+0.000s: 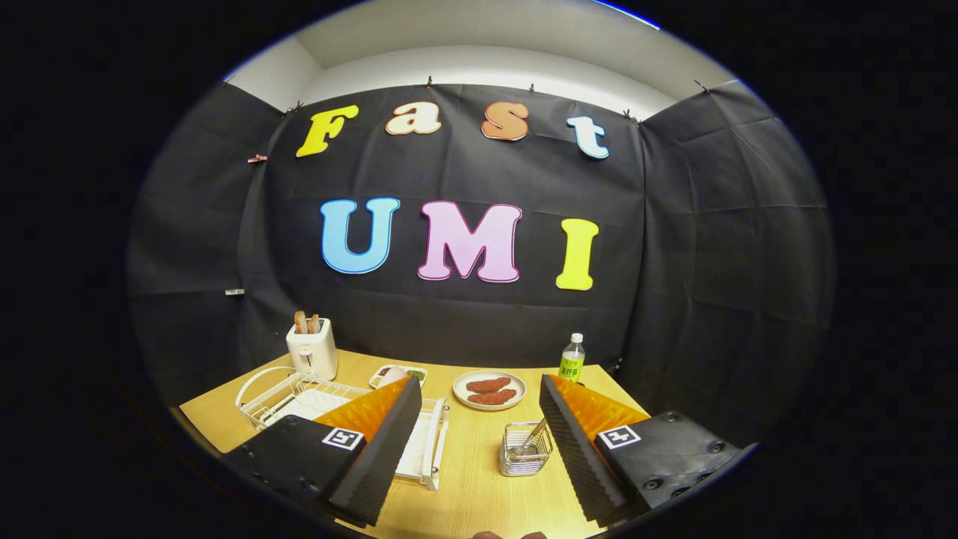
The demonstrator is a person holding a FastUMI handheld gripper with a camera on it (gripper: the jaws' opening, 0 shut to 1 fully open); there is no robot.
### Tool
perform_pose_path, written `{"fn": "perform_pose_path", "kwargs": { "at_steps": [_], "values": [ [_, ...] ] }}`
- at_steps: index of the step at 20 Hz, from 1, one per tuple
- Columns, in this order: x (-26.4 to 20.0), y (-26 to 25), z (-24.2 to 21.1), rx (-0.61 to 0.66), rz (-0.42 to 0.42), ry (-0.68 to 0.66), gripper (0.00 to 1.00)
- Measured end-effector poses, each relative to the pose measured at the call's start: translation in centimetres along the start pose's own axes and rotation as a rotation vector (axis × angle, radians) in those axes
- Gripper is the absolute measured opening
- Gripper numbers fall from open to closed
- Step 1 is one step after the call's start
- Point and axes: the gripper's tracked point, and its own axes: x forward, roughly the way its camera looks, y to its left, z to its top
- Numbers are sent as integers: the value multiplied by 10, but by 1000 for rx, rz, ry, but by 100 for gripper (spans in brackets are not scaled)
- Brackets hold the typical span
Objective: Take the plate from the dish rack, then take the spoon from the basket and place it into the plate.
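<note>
My gripper point(479, 382) is open and raised above the wooden table point(471, 486), with nothing between its fingers. A white wire dish rack point(281, 393) on a white drip tray point(428, 449) stands ahead on the left, partly hidden behind the left finger point(374, 449). Inside the rack lies a pale flat shape point(310, 408) that may be the plate; I cannot tell for sure. A small wire basket point(526, 453) stands just inside the right finger point(576, 449), and a metal spoon point(533, 436) leans in it.
Beyond the fingertips sits a white plate with two brown pieces of food point(489, 390). A white toaster point(312, 348) holding toast stands behind the rack. A small dish point(400, 373) and a green-labelled bottle point(572, 358) stand near the back wall.
</note>
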Motion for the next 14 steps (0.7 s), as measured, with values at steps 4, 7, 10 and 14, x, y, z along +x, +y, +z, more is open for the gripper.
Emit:
{"fn": "perform_pose_path", "kwargs": {
  "at_steps": [4,7,10,14],
  "values": [
    [3,2,2,7,0,5,97],
    [5,6,1,10,3,13,97],
    [10,10,-2,16,6,36,97],
    [20,20,-3,22,12,72,97]
  ]
}}
